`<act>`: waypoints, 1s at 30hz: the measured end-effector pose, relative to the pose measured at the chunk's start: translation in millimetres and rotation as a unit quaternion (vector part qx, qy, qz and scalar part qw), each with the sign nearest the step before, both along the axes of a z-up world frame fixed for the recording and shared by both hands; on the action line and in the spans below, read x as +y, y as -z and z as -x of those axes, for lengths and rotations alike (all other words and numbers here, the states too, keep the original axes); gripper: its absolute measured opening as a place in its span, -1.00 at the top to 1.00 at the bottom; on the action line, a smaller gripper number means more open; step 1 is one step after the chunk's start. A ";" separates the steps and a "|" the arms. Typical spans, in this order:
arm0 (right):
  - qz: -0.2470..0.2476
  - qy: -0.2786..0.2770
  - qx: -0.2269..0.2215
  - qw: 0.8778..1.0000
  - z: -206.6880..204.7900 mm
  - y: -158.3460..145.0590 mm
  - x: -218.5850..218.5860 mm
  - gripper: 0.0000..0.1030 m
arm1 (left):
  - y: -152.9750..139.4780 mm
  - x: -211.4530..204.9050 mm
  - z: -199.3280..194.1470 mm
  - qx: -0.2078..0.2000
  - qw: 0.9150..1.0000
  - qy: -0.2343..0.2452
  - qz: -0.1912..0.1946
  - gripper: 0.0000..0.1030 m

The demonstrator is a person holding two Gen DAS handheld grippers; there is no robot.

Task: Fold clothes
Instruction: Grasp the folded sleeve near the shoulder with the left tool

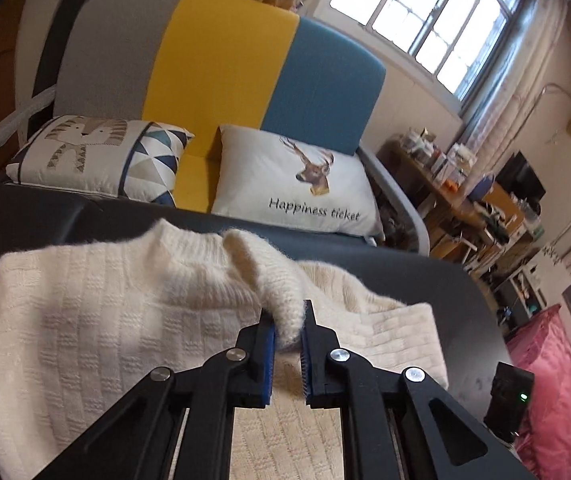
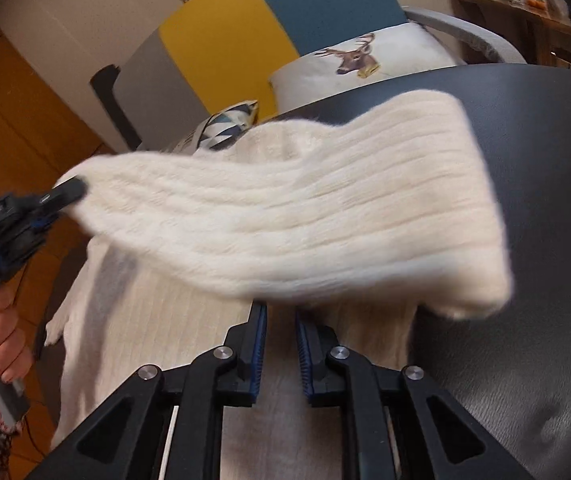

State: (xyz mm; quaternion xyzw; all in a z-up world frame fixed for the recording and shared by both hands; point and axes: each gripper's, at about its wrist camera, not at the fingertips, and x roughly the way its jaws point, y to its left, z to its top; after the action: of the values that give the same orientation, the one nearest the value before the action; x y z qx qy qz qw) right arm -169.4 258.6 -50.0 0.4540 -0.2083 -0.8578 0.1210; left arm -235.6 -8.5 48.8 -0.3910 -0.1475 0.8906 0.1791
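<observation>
A cream knit sweater (image 1: 105,312) lies spread on a dark table (image 1: 469,312). My left gripper (image 1: 287,316) is shut on a fuzzy ribbed fold of it, raised a little above the rest. In the right wrist view that ribbed band (image 2: 305,216) stretches, blurred, from the left gripper (image 2: 71,190), which a hand (image 2: 1,344) holds at the left edge, across to my right gripper (image 2: 280,310). The right gripper's jaws stand narrow, and the band's lower edge covers their tips. The sweater's body (image 2: 157,320) lies beneath, over the table (image 2: 533,168).
Behind the table stands a grey, yellow and blue sofa (image 1: 221,72) with a deer pillow (image 1: 297,184) and a patterned pillow (image 1: 97,156). A small black device with a green light (image 1: 509,400) sits at the table's right edge. A pink bag (image 1: 553,384) lies beyond it.
</observation>
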 end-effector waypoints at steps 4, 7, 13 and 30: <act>-0.003 0.051 0.002 0.999 7.3 3.1 15.9 0.80 | -3.2 -29.7 -4.0 0.009 1.000 -0.023 0.006 0.79; -0.006 0.080 0.017 0.997 2.9 4.1 22.2 0.80 | 7.3 -56.2 -5.1 -0.001 0.999 -0.047 0.008 0.79; 0.001 0.121 0.040 0.992 -6.3 5.1 27.8 0.80 | 48.5 -87.6 -12.3 -0.036 0.996 -0.074 0.020 0.79; -0.015 0.096 0.056 0.994 -42.3 -27.9 34.3 0.73 | 114.1 -103.2 -33.3 -0.025 0.996 -0.087 0.006 0.69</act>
State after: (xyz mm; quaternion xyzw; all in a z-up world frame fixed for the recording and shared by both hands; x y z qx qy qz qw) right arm -127.1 292.9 -22.0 0.3848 -0.2313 -0.8925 0.0428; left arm -202.3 -111.7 -65.3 -0.4003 -0.1803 0.8934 0.0954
